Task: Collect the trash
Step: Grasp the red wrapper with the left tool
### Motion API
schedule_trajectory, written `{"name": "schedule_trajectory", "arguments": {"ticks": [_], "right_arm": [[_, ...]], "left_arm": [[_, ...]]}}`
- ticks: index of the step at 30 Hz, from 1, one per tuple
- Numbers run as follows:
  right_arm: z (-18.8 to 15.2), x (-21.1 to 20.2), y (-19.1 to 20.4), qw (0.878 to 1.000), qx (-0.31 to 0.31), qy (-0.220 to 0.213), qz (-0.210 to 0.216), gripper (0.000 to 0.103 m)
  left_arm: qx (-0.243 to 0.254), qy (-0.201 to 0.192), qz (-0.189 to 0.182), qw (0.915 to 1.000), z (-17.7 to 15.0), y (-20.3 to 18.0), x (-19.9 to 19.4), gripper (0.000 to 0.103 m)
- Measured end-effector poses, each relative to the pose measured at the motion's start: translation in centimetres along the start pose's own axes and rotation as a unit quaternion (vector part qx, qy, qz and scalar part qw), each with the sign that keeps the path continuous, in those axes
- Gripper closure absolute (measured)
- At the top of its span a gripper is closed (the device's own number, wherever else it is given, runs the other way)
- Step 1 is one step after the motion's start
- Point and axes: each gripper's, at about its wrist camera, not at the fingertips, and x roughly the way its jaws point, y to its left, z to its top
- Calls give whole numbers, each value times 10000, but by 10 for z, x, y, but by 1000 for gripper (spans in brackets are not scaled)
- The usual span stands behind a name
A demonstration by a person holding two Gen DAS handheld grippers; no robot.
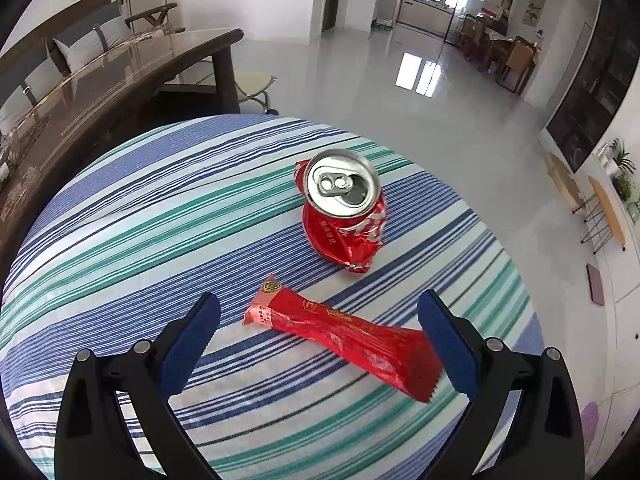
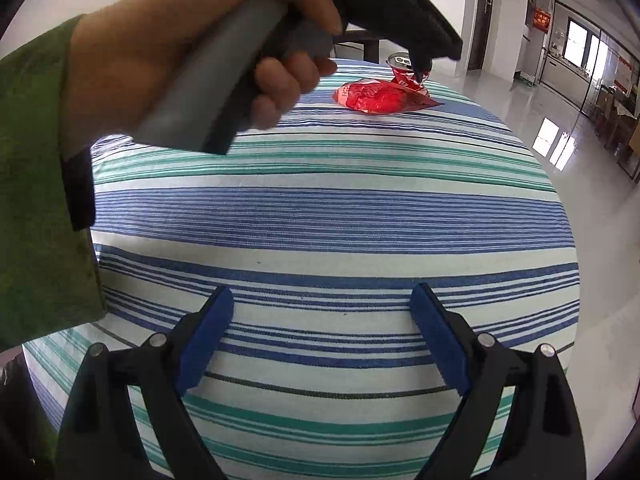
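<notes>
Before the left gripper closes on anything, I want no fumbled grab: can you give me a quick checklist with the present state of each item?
1. Left gripper jaws open: ok.
2. Red wrapper between the left jaws: ok; its nearer end lies beside the right-hand pad.
3. Pads touching the wrapper: cannot tell.
4. Crushed can clear of the jaws: ok, it stands beyond the wrapper.
5. Right gripper open and holding nothing: ok, only striped cloth below it.
6. Trash bin in view: not ok, none visible.

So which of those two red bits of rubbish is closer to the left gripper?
The long flat wrapper: it lies between the left gripper's open jaws, while the crushed can stands farther off.
</notes>
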Motion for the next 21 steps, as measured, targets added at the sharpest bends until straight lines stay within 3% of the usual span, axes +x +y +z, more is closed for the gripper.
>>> {"name": "schedule_trajectory", "arguments": {"ticks": [4,10,13,17,19,21], "right_arm": [[-2,-3,-4,9999,103,-68,90,15],[-2,-5,-2,9999,109,-68,53,15],[-2,-5,-1,10000,75,-48,10,15],[-4,-5,0,9999,108,-73,-8,15],[-4,-5,-2,9999,129,-78,-7,15],[-5,-5,-1,9999,117,-68,-23,15]], "left_arm": [[24,149,315,9994,-13,11,13,6],[146,19,165,9998,-32,45,-6,6],[204,64,-80,9997,-31,39,-5,5],[425,87,-18,9991,-27,22,4,6],[441,125,-71,9989,-25,18,7,11],[534,156,-76,9984,-25,15,9,23]]}}
